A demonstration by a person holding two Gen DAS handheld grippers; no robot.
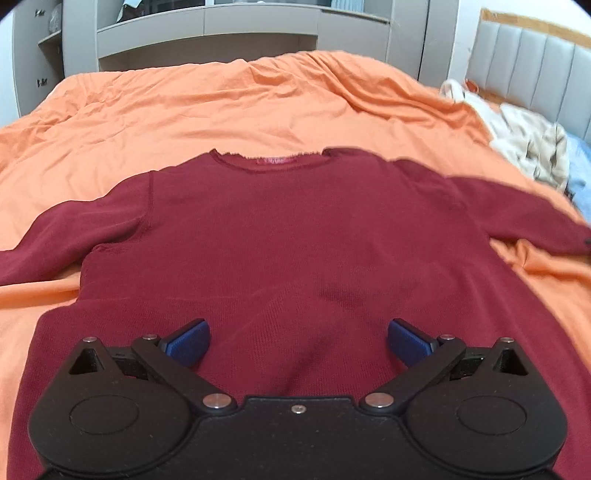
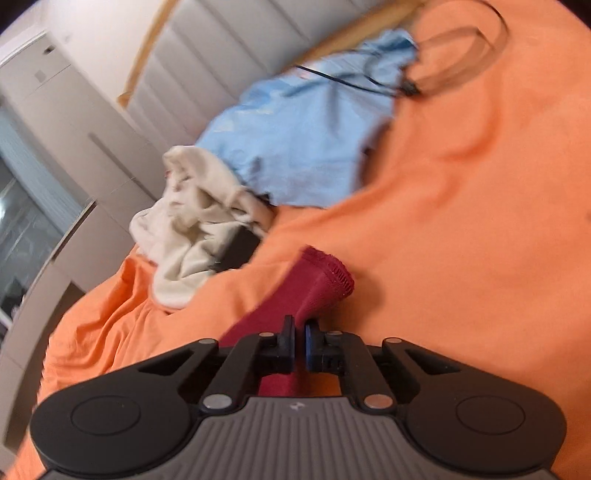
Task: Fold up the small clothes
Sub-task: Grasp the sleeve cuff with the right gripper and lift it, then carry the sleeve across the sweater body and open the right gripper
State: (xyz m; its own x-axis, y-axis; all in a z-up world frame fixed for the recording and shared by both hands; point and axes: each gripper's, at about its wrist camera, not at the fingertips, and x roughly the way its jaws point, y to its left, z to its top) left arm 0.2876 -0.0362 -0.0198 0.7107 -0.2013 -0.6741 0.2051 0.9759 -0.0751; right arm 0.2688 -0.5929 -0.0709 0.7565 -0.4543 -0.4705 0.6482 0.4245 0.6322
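Note:
A dark red long-sleeved sweater (image 1: 280,229) lies spread flat on the orange bedsheet (image 1: 221,103), collar at the far side, sleeves out to both sides. My left gripper (image 1: 298,341) is open, hovering over the sweater's lower body, blue pads wide apart and holding nothing. In the right wrist view my right gripper (image 2: 300,334) is shut on the sweater's right sleeve (image 2: 314,284) just behind the ribbed cuff, which sticks out ahead of the fingers above the sheet.
A cream garment (image 2: 192,221) and a light blue garment (image 2: 303,140) lie piled at the bed's head end, near the grey padded headboard (image 2: 221,55). A black cable and a clear strap (image 2: 461,62) lie past them. Grey cabinets (image 1: 221,33) stand beyond the bed.

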